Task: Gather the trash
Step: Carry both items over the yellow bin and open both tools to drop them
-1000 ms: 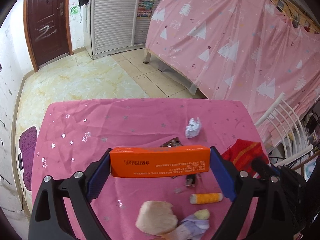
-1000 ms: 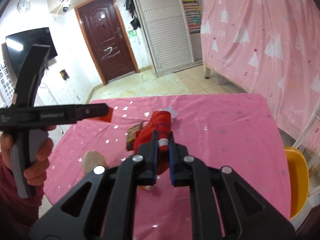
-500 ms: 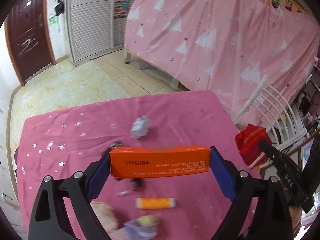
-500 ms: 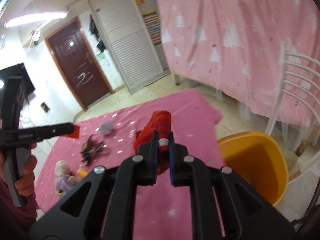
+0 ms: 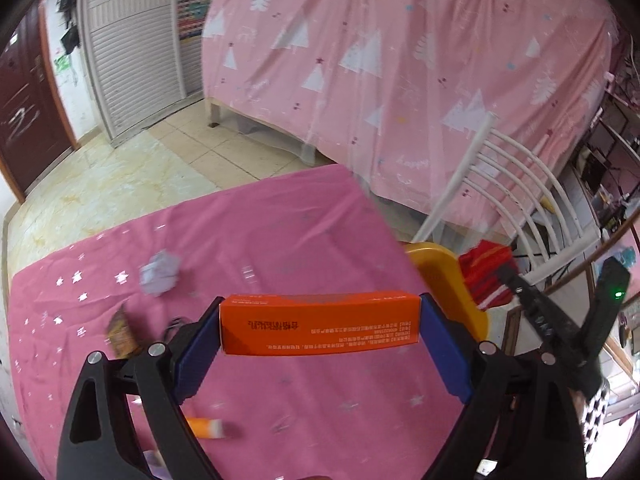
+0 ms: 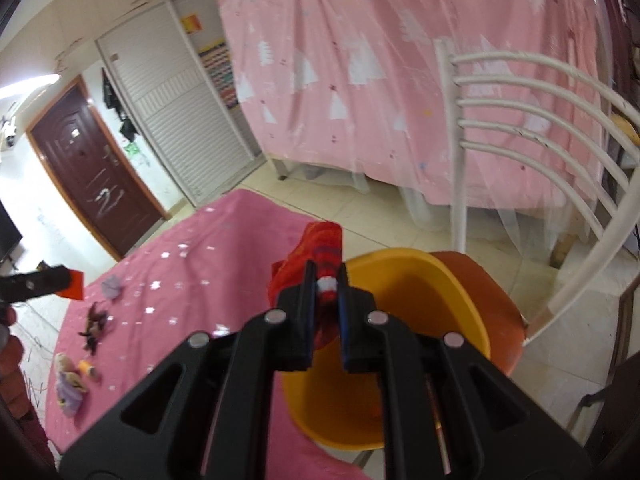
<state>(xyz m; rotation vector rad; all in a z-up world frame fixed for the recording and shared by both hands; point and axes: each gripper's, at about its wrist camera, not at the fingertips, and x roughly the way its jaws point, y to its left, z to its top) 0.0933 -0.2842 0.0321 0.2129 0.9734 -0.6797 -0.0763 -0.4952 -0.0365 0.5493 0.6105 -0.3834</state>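
Note:
My left gripper [image 5: 320, 326] is shut on a long orange box [image 5: 320, 325] and holds it above the pink table [image 5: 280, 224]. My right gripper [image 6: 325, 284] is shut on a red sock-like cloth [image 6: 316, 252] and holds it over the near rim of a yellow bin [image 6: 424, 280] beside the table. The right gripper and red cloth [image 5: 486, 272] also show in the left wrist view, above the bin [image 5: 444, 276]. A crumpled paper ball [image 5: 160, 272], a brown wrapper [image 5: 120, 328] and an orange tube [image 5: 206, 427] lie on the table.
A white chair [image 6: 540, 132] with an orange seat holds the bin. A small doll [image 6: 70, 384] and dark bits [image 6: 94, 324] lie at the table's near left. A pink curtain [image 5: 400, 60] hangs behind. The tiled floor leads to a brown door [image 6: 92, 176].
Both grippers have swung right toward the table's edge. The right gripper has carried the red cloth from over the table to over the yellow bin.

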